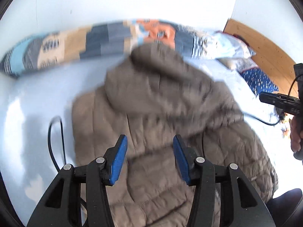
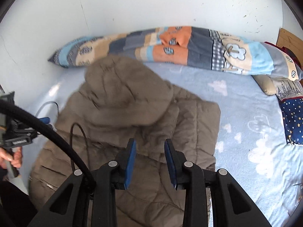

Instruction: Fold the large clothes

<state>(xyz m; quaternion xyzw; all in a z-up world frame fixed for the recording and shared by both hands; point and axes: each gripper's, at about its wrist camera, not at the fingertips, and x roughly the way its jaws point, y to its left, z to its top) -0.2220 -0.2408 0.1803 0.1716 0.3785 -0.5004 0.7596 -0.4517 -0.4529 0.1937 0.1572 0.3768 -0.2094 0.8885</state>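
Brown quilted jacket [image 1: 162, 132] on bed | left hand-held gripper [image 1: 149, 147] — agape, empty, above it | right hand-held gripper [image 2: 150, 151] — same

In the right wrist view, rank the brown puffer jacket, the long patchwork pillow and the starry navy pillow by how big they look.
1. brown puffer jacket, though it lies nearest the camera.
2. long patchwork pillow.
3. starry navy pillow, partly cut off at the edge.

wall [image 2: 151, 3]: white, scuffed | bed sheet [image 2: 246, 113]: pale blue, clouds | headboard [image 1: 265, 53]: wood
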